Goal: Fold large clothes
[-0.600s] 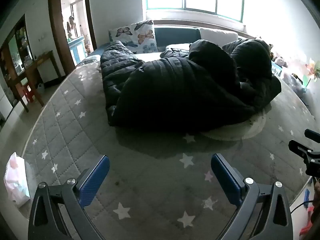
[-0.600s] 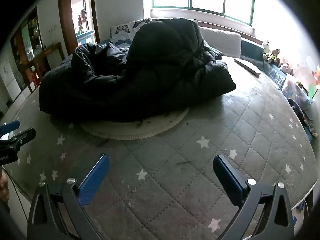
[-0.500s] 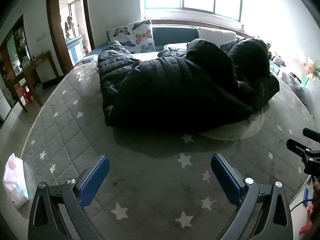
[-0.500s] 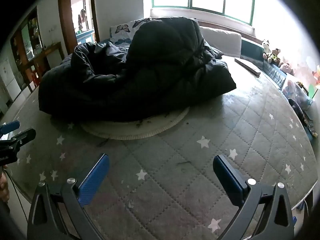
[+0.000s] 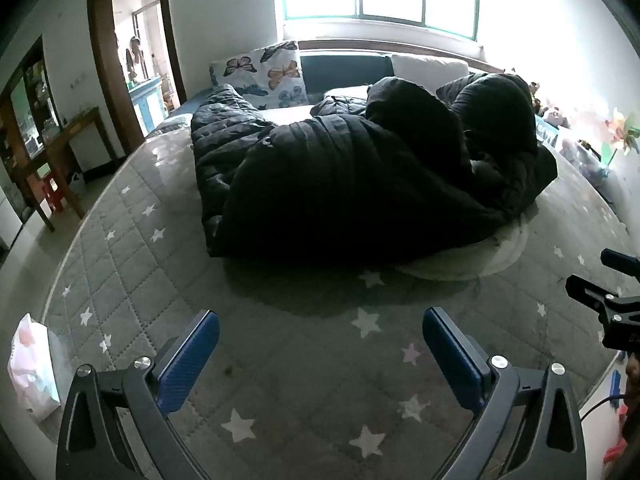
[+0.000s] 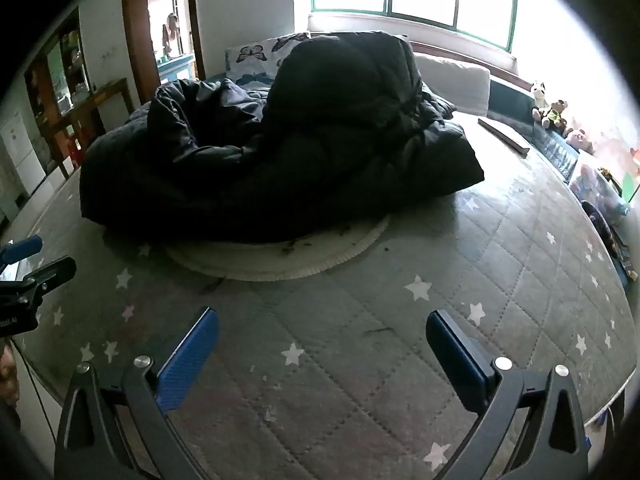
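A big black padded coat (image 5: 352,184) lies crumpled in a heap on a grey star-patterned mattress (image 5: 132,280); the right wrist view shows the same coat (image 6: 304,152) bulging high at its middle. A pale round mat (image 6: 280,264) sticks out from under its near edge. My left gripper (image 5: 320,344) hovers open over bare mattress, well short of the coat. My right gripper (image 6: 322,344) is open too, over the mattress (image 6: 520,280) in front of the mat. Each gripper's dark tip shows at the edge of the other's view.
A butterfly pillow (image 5: 268,76) and white cushions (image 5: 430,66) line the headboard under a bright window. Soft toys (image 6: 554,114) sit along the right edge. A pink-white bag (image 5: 32,364) lies off the left corner. A wooden table (image 5: 60,152) stands by the doorway.
The left wrist view has drifted slightly, so the coat sits a little lower and nearer. The right view is nearly unchanged. Both grippers stay open.
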Available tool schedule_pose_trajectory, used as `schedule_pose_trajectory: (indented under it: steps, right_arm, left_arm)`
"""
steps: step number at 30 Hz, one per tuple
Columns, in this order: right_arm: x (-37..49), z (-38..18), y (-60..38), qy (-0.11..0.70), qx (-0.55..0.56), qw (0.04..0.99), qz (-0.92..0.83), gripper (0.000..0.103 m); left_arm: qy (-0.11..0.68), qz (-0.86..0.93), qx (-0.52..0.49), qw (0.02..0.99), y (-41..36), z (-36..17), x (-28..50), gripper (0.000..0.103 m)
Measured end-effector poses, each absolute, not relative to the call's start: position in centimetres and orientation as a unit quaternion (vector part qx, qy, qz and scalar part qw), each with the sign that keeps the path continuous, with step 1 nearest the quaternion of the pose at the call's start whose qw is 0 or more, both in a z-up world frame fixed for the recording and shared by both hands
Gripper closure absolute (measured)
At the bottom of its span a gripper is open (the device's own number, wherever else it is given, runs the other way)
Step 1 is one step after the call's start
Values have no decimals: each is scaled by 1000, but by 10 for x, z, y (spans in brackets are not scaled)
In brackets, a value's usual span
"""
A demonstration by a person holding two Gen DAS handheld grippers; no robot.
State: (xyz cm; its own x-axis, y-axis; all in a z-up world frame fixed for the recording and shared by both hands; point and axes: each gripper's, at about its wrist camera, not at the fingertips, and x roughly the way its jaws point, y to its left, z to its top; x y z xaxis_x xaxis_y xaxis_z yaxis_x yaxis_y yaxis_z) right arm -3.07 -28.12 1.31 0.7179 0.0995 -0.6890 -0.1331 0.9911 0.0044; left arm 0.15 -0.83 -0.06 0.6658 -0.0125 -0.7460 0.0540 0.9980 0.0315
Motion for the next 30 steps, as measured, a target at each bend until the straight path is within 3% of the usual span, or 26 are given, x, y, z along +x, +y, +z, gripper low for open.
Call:
schedule_pose_trajectory:
  steps: [30]
  right_arm:
    - [-27, 16, -279, 368, -23, 927, 69, 0]
  left_arm:
    - [412, -19, 34, 910, -14, 3, 6, 0]
